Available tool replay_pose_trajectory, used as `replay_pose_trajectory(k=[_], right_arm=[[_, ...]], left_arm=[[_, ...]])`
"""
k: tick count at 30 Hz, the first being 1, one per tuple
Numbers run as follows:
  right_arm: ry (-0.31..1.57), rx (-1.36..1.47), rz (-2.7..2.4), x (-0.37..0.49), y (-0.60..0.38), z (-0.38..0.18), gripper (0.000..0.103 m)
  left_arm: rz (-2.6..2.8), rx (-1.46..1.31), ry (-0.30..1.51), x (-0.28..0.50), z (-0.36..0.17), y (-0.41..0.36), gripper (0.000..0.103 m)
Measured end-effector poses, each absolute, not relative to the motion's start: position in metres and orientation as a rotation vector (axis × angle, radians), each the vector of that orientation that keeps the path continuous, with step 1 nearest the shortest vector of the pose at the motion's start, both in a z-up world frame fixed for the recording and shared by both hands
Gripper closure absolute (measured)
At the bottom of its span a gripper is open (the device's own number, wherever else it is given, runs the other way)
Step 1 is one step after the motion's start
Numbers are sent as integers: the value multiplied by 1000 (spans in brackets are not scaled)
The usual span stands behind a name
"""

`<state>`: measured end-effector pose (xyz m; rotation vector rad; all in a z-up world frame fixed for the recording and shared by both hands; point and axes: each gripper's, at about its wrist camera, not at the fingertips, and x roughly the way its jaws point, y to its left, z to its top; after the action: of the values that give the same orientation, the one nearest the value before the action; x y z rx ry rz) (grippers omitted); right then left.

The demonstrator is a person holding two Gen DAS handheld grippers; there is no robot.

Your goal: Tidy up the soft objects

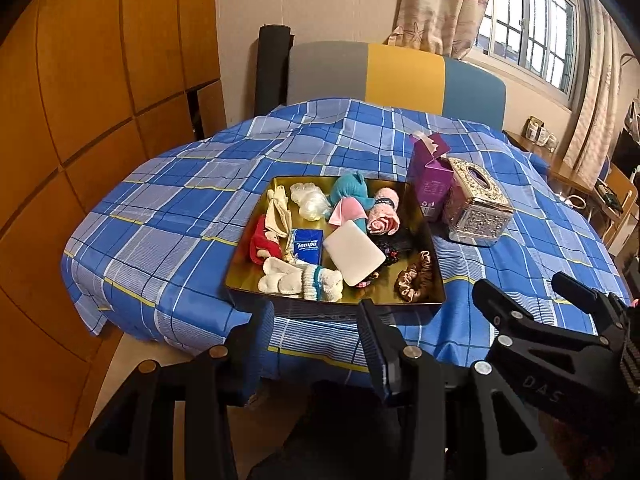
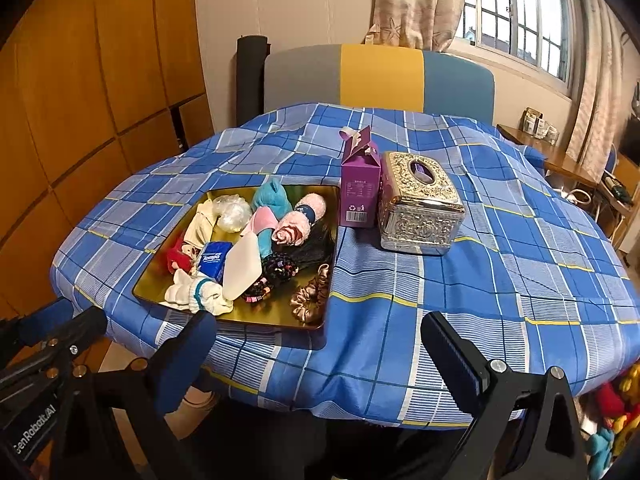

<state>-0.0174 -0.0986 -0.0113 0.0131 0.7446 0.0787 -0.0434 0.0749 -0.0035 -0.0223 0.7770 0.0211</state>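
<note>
A gold tray (image 1: 246, 278) (image 2: 276, 314) sits on the blue plaid tablecloth and holds soft items. Among them are white socks (image 1: 300, 280), a blue Tempo tissue pack (image 1: 306, 246), a white pad (image 1: 354, 256), a brown scrunchie (image 1: 416, 278), a pink rose towel (image 1: 384, 220) and a teal plush (image 1: 348, 190). My left gripper (image 1: 314, 336) hovers open just before the tray's near edge, nothing between its fingers. My right gripper (image 2: 320, 342) stands open off the table's front edge, right of the tray, also empty. Each gripper shows in the other's view: right (image 1: 528, 294), left (image 2: 68, 320).
A purple carton (image 2: 360, 188) and an ornate silver tissue box (image 2: 420, 208) stand right of the tray. A striped chair back (image 2: 380, 76) rises behind the table. Wooden cabinets line the left, a side table (image 2: 560, 152) the right. Soft toys (image 2: 616, 420) lie on the floor.
</note>
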Motion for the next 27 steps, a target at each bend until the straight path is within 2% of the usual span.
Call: replay_pose_trajectory(k=[27], right_arm=[[755, 17, 80, -17, -98, -13, 0]], left_arm=[[19, -12, 751, -47, -1, 74, 60]])
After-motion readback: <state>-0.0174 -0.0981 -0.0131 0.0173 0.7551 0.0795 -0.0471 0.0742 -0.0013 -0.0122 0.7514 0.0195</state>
